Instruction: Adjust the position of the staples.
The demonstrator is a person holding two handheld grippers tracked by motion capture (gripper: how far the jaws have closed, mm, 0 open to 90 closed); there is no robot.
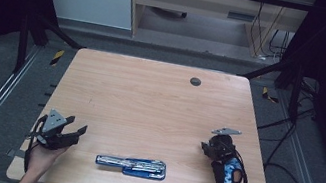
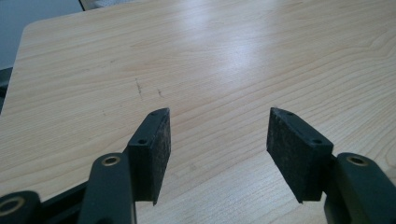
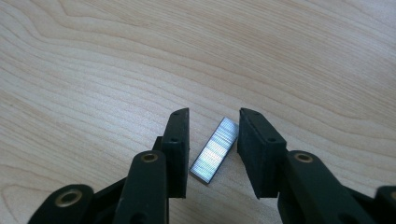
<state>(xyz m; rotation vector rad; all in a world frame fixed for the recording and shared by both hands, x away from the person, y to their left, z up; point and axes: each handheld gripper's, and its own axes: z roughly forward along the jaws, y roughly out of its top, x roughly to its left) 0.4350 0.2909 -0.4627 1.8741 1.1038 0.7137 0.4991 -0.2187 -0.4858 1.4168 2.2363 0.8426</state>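
Observation:
A blue stapler (image 1: pixel 131 165), swung open flat with its metal rail showing, lies near the table's front edge, midway between the two hands. A short silver strip of staples (image 3: pixel 215 148) lies flat on the wood between the jaws of my right gripper (image 3: pixel 214 114), which is open and narrowly astride it; whether a pad touches it I cannot tell. In the high view the right gripper (image 1: pixel 206 147) is at the front right, held by a gloved hand. My left gripper (image 1: pixel 76 124) at the front left is open wide over bare wood (image 2: pixel 217 116).
The wooden table (image 1: pixel 149 99) has a small dark round grommet (image 1: pixel 195 81) near its far edge. Metal rails run along both sides of the table, and cables lie on the floor at the right.

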